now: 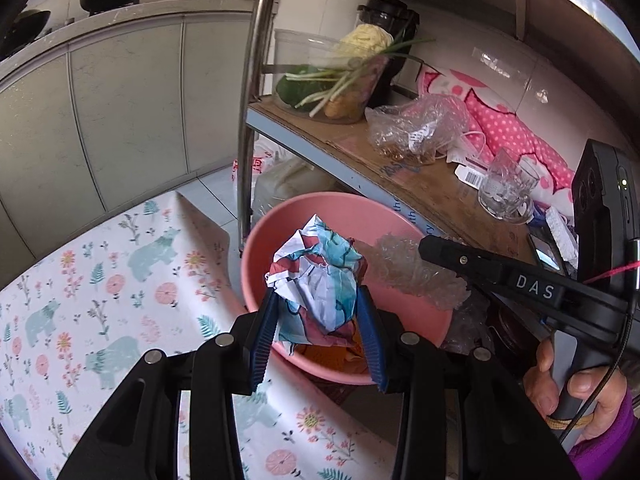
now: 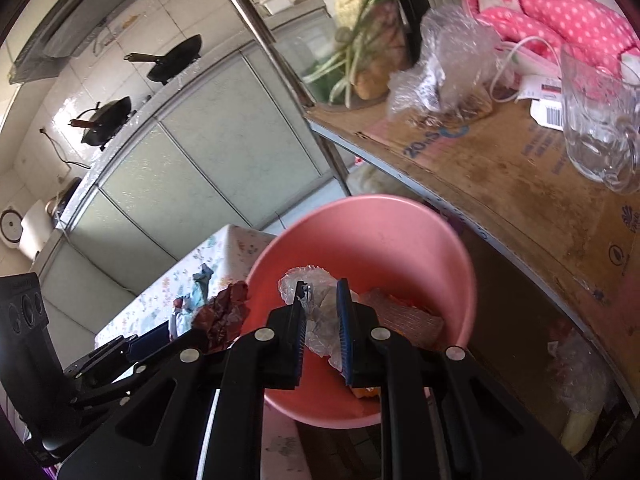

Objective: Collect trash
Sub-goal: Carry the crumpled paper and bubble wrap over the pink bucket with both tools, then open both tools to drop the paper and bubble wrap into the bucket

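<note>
A pink bin (image 1: 340, 210) stands past the edge of the floral tablecloth; it also shows in the right wrist view (image 2: 384, 236). My left gripper (image 1: 316, 300) is shut on a crumpled printed paper ball (image 1: 320, 276) and holds it over the bin's near rim. My right gripper (image 2: 322, 292) is shut on a crumpled clear plastic wrap (image 2: 320, 324) over the bin's inside; the wrap also shows in the left wrist view (image 1: 416, 276). Orange scraps (image 1: 328, 354) lie at the bin's bottom.
A metal rack with a cardboard-covered shelf (image 1: 420, 176) stands right behind the bin, holding a glass mug (image 1: 506, 192), a plastic bag (image 1: 416, 128) and vegetables (image 1: 344, 76). The rack's steel post (image 1: 250, 100) rises left of the bin. The floral tablecloth (image 1: 100, 300) lies lower left.
</note>
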The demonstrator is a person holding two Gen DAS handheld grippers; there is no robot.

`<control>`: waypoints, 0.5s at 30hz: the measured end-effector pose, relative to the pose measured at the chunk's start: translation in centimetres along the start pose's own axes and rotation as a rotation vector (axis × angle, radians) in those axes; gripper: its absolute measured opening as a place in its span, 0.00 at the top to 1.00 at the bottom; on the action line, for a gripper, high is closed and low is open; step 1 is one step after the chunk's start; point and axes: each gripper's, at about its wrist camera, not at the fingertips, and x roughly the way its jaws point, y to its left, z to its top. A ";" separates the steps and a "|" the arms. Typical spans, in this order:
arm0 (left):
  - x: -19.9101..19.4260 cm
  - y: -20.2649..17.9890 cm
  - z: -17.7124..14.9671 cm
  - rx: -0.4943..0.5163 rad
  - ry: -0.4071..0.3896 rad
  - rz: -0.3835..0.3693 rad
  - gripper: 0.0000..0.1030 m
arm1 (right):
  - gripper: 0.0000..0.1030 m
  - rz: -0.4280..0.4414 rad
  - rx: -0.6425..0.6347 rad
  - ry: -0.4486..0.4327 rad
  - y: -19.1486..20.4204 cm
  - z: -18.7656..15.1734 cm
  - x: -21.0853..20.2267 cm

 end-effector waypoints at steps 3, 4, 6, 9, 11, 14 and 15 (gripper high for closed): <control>1.4 -0.3 -0.1 -0.001 0.020 -0.007 0.62 | 0.85 -0.014 0.004 0.001 -0.3 -0.1 0.3; 1.8 -0.4 -0.2 -0.006 0.028 -0.012 0.62 | 0.85 -0.020 0.005 -0.001 -0.4 -0.1 0.4; 2.6 -0.4 -0.3 -0.019 0.044 -0.024 0.62 | 0.85 -0.029 0.011 -0.002 -0.6 -0.2 0.6; 3.5 -0.4 -0.4 -0.031 0.062 -0.035 0.62 | 0.85 -0.042 0.019 0.003 -1.0 -0.3 1.0; 3.9 -0.4 -0.6 -0.027 0.069 -0.034 0.62 | 0.85 -0.048 0.022 0.006 -1.0 -0.3 1.2; 4.4 -0.5 -0.8 -0.026 0.080 -0.032 0.62 | 0.85 -0.059 0.025 0.005 -1.1 -0.4 1.4; 4.6 -0.4 -0.9 -0.029 0.083 -0.030 0.62 | 0.85 -0.061 0.027 0.006 -1.2 -0.4 1.5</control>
